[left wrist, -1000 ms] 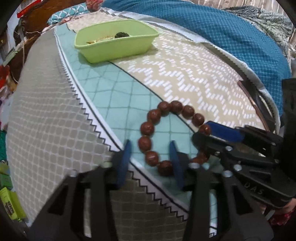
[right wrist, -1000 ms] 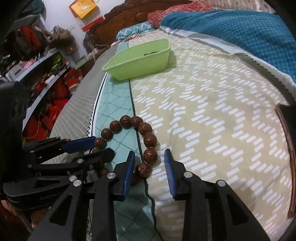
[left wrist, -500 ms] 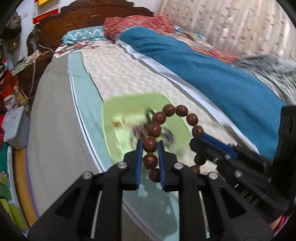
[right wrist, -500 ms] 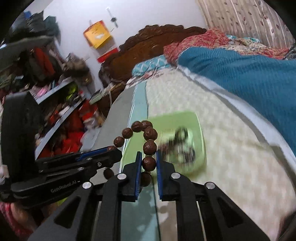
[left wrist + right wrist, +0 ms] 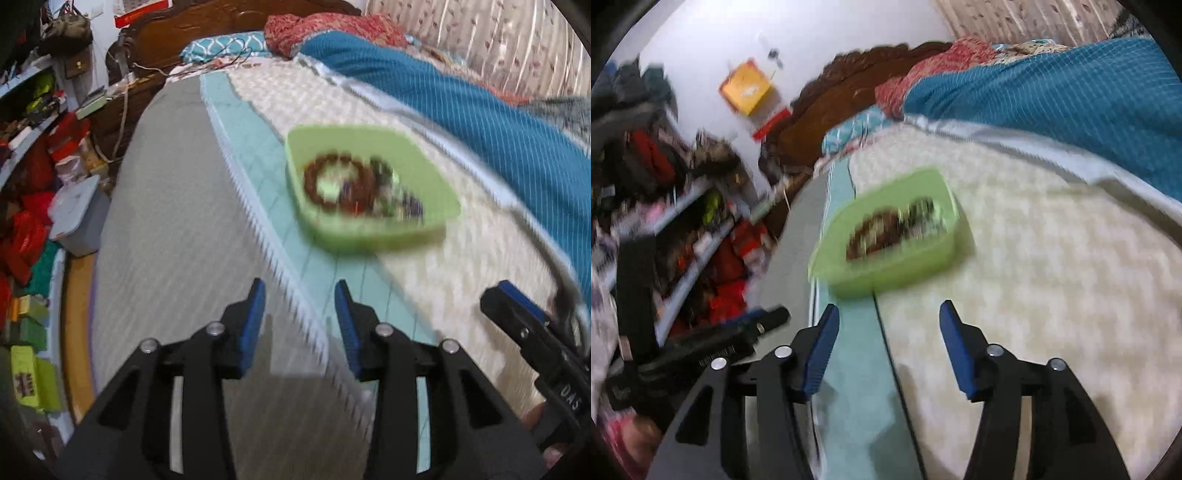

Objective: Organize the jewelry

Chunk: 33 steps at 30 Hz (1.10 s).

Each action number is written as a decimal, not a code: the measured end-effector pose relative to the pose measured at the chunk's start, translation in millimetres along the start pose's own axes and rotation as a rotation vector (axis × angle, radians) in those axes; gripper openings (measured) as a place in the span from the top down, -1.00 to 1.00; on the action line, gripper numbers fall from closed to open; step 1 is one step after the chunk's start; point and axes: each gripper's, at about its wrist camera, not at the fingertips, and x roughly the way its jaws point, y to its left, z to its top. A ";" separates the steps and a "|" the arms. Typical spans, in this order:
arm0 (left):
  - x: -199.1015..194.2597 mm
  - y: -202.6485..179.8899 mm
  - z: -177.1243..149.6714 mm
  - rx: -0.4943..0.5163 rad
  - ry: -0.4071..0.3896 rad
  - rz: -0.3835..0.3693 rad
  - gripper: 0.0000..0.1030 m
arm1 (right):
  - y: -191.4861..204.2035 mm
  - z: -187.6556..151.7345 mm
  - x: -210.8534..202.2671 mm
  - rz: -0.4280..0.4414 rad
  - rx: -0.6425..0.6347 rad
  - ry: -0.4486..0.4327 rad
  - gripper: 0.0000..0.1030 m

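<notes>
A lived-in home bedroom. A bed [image 5: 177, 206] with a patchwork cover fills the scene, with a carved wooden headboard [image 5: 221, 22] and pillows [image 5: 332, 29] at the far end, a teal blanket [image 5: 480, 125] on the right, a curtain [image 5: 498, 40] behind, and cluttered shelves [image 5: 683, 229] along the left wall.
</notes>
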 end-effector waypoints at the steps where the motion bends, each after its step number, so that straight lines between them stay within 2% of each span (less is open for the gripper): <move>1: -3.5 -0.4 -10.4 0.006 0.006 0.003 0.28 | 3.0 -11.1 -6.2 -0.023 -0.016 0.013 0.39; 4: -17.6 -1.9 -41.0 -0.005 0.047 0.001 0.28 | 9.5 -40.0 -20.0 -0.067 -0.044 0.078 0.39; 8: -41.0 -1.2 -62.9 -0.021 0.034 0.031 0.28 | 22.8 -61.6 -38.3 -0.068 -0.063 0.121 0.39; 11: -62.8 -3.8 -74.1 -0.024 0.005 0.052 0.28 | 39.8 -69.6 -56.1 -0.040 -0.098 0.107 0.38; 14: -77.9 -10.8 -83.4 -0.011 -0.019 0.099 0.02 | 50.4 -75.5 -66.7 -0.024 -0.134 0.099 0.38; 18: -97.4 -19.3 -99.4 -0.040 -0.039 0.134 0.02 | 54.5 -90.8 -78.6 -0.012 -0.134 0.098 0.38; 21: -105.9 -27.0 -105.1 -0.050 -0.035 0.129 0.02 | 54.1 -103.9 -91.5 0.017 -0.130 0.114 0.38; 25: -118.6 -44.2 -108.0 -0.013 -0.051 0.129 0.01 | 53.9 -110.5 -108.3 0.016 -0.130 0.100 0.38; 27: -124.0 -49.9 -110.0 -0.005 -0.057 0.118 -0.06 | 49.7 -110.6 -117.1 0.013 -0.103 0.080 0.38; 31: -134.6 -56.9 -111.4 -0.004 -0.073 0.100 -0.07 | 43.4 -112.4 -132.7 -0.013 -0.075 0.053 0.38; 33: -139.5 -59.6 -111.6 -0.007 -0.086 0.090 -0.18 | 42.3 -112.1 -139.5 -0.019 -0.074 0.043 0.38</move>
